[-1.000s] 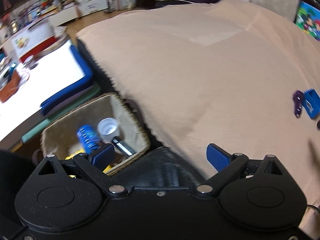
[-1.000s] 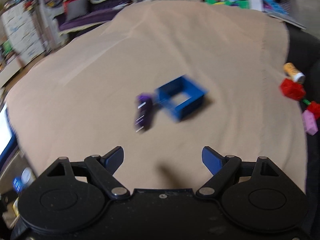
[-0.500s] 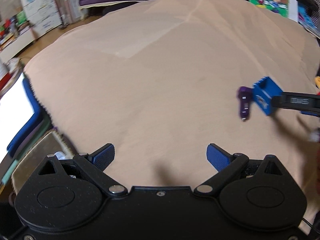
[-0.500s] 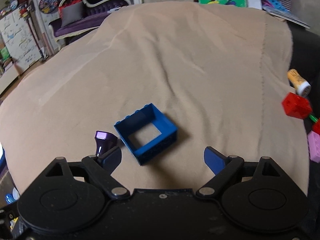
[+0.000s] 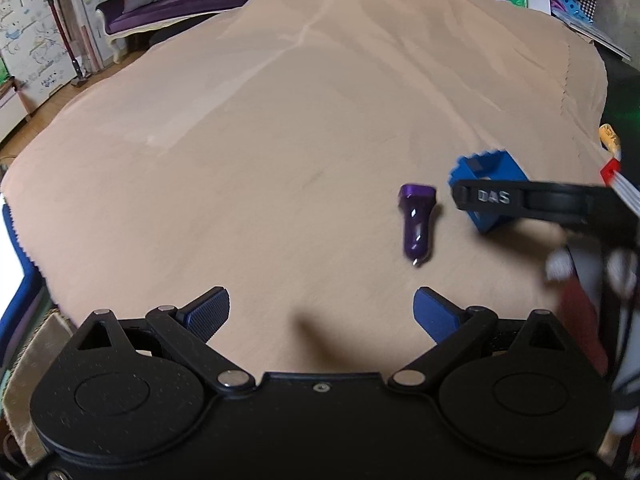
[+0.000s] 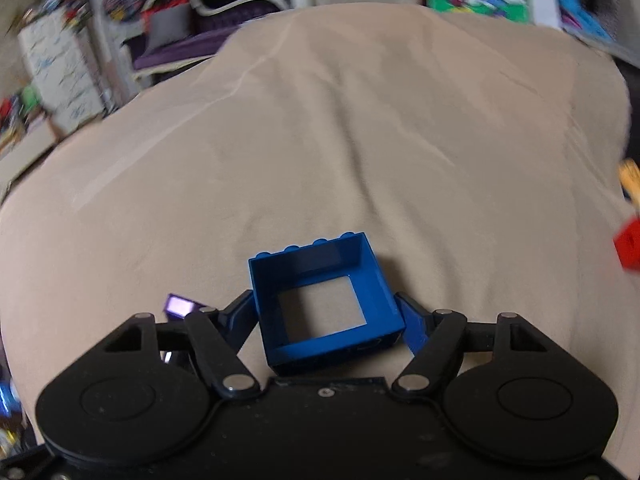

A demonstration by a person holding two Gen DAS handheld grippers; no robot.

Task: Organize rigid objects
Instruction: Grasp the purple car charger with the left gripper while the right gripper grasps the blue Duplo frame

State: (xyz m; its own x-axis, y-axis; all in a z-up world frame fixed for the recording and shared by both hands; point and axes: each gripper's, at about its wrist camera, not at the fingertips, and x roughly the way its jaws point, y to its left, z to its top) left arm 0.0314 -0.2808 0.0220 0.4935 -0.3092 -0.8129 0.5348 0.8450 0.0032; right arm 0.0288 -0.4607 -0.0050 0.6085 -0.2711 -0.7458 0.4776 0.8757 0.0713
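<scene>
A blue square frame block [image 6: 328, 276] lies on the beige blanket [image 6: 320, 140]. My right gripper [image 6: 326, 316] straddles it, jaws closing, and both blue pads touch its left and right walls. A purple car charger [image 6: 180, 304] lies just left of that gripper, partly hidden behind its finger. In the left wrist view the charger [image 5: 416, 220] lies ahead and right, the blue block [image 5: 492, 168] beyond it, with the right gripper's black finger [image 5: 500, 196] across the block. My left gripper [image 5: 322, 308] hovers open over bare blanket, nothing between its pads.
A red block [image 6: 628, 248] and an orange-yellow cylinder [image 6: 630, 176] lie at the blanket's right edge. A woven basket's rim [image 5: 36, 340] shows at the lower left of the left wrist view. A purple sofa [image 5: 180, 4] and cluttered shelves stand beyond the bed.
The left gripper swung away from the basket and over the blanket toward the charger. The right gripper came down over the blue block and its jaws narrowed onto it.
</scene>
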